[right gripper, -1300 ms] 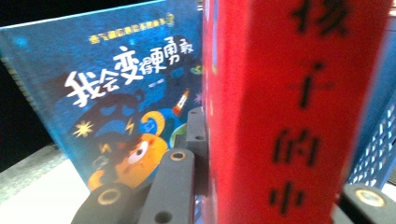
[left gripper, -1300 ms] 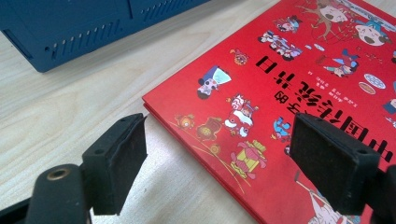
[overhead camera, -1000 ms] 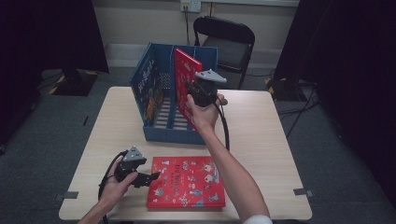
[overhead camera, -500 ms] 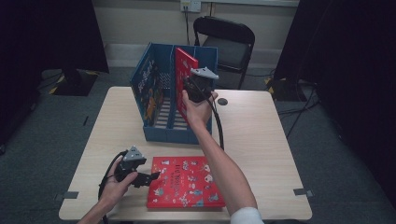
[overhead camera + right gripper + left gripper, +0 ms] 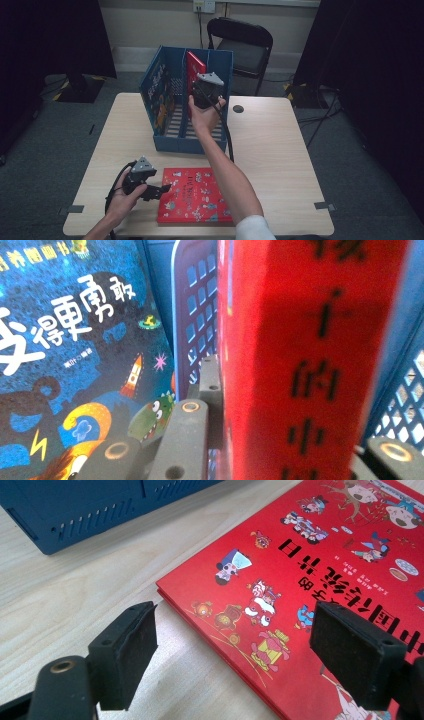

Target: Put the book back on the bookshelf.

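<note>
At a pale wooden table (image 5: 280,150), a person works with a two-jaw gripper in each hand. The right gripper (image 5: 204,92) is raised over a blue file rack (image 5: 187,142) standing at the table's far side, its jaws clamped on the edge of an upright red book (image 5: 196,65) that sits in the rack's right-hand compartment. In the right gripper view the red book (image 5: 305,365) stands close before the lens, its spine lettering blurred, with a black jaw pressed against its left face; the opposite jaw is largely hidden behind the book, so the grip on that side is probably matched but cannot be confirmed. Beside it, past a purple lattice divider (image 5: 197,305), a blue picture book (image 5: 75,340) stands in the left compartment.

The left gripper (image 5: 162,190) rests low on the near side of the table, jaws spread wide and holding nothing. In the left gripper view its two black pads (image 5: 127,655) straddle the near corner of a second red picture book (image 5: 320,575), which lies flat on the table, cover up, just in front of the rack.
</note>
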A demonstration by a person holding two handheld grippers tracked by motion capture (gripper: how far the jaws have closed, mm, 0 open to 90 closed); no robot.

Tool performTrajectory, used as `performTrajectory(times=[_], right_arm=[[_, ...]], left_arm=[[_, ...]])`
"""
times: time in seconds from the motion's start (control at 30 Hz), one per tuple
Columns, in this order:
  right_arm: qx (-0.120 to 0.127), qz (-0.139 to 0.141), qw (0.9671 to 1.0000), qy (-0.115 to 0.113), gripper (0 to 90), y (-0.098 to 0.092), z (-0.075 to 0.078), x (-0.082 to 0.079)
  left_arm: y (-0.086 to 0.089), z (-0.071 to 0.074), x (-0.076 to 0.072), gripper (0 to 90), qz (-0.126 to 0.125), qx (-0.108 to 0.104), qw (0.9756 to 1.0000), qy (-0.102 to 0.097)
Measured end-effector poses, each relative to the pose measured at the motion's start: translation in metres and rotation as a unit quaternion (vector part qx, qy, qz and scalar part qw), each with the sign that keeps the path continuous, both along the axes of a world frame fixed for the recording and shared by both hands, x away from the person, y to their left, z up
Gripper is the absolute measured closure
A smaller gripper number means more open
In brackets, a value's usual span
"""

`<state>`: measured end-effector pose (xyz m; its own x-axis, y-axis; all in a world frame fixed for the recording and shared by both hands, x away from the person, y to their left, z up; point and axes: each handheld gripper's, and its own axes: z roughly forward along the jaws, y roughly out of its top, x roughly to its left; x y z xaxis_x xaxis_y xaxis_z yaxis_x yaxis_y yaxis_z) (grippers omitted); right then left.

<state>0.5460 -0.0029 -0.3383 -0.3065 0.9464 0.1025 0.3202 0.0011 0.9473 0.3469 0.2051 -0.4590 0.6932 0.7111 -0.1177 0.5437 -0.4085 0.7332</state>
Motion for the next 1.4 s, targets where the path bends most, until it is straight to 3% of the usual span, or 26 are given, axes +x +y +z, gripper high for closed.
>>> performTrajectory(times=[0.37,0.5,0.6,0.77,0.93,0.97,1.07,1.23,1.4], right_arm=[[-0.006,0.007,1.0000,0.003,80.3,0.002,-0.034,-0.004],[-0.022,0.020,0.9995,-0.001,79.6,0.000,-0.036,-0.009],[-0.048,0.036,0.9981,-0.013,78.6,-0.003,-0.040,-0.014],[-0.058,0.051,0.9969,-0.014,78.8,-0.006,-0.045,-0.020],[-0.049,0.065,0.9965,-0.017,78.1,-0.013,-0.049,-0.023],[-0.042,0.077,0.9960,-0.014,73.3,-0.015,-0.049,-0.024],[-0.043,0.088,0.9951,-0.017,71.9,-0.020,-0.047,-0.029],[-0.041,0.109,0.9932,-0.007,71.0,-0.031,-0.045,-0.037],[-0.040,0.125,0.9913,0.008,70.3,-0.038,-0.053,-0.048]], left_arm=[[0.001,0.001,-0.001,18.8,0.001,-0.004,1.0000,-0.004],[0.001,0.001,0.000,18.8,0.000,0.000,1.0000,-0.003],[0.000,0.002,-0.001,18.9,0.001,-0.001,1.0000,-0.004],[-0.001,0.002,-0.001,18.9,-0.002,-0.002,1.0000,-0.005],[0.001,0.002,-0.001,19.0,0.001,0.000,1.0000,-0.004],[0.001,0.002,-0.001,19.0,0.003,-0.005,1.0000,-0.003],[0.001,0.002,-0.001,18.9,0.003,-0.004,1.0000,-0.002],[-0.001,0.001,-0.001,19.0,-0.002,-0.001,1.0000,-0.001],[-0.002,0.001,-0.001,19.0,0.001,-0.001,1.0000,0.000]])
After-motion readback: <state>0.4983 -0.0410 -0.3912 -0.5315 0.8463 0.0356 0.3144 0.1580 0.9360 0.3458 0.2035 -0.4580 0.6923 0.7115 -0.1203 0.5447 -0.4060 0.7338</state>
